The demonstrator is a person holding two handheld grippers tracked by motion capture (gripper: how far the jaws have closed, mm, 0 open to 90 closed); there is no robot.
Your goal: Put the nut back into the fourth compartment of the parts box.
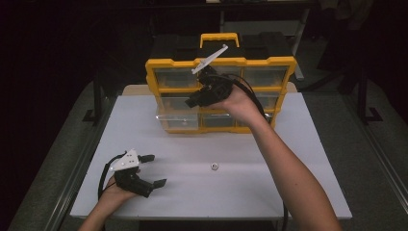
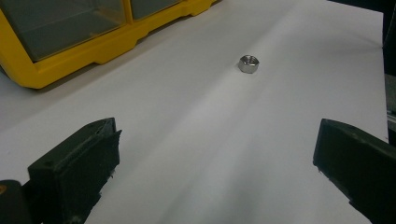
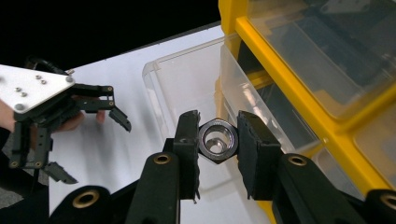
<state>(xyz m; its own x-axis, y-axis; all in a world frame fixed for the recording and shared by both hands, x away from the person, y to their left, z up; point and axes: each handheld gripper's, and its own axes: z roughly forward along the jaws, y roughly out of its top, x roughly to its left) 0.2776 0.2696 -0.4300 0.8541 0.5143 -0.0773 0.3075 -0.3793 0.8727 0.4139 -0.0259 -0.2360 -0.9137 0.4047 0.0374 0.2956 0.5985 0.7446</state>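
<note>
The left gripper [image 1: 151,170] rests at about seven o'clock on the white worktop [image 1: 288,183], jaws spread wide with nothing between them. Ahead of it, toward the worktop's middle, a second hex nut [image 1: 213,166] lies loose, well apart from both grippers.

Farther in, at about twelve o'clock, the right gripper [image 3: 218,140] is raised in front of the yellow drawer cabinet [image 1: 171,62]. Its jaws are closed on a steel hex nut [image 3: 217,139], gripped across two opposite flats with the bore facing the camera. Just beyond and below it, the clear drawer [image 3: 187,84] at the cabinet's lower left stands pulled out, and its inside looks bare.

The step in hand appears to be dropping this nut into that drawer. To do it well, I would carry the nut over the middle of the open tray, past its front lip, lower it close to the floor, and only then part the jaws, so it does not bounce out.

What may obstruct is the yellow frame at about two o'clock of the nut and the drawer's thin clear walls, which are hard to see. The trailing cable could brush the cabinet front.
</note>
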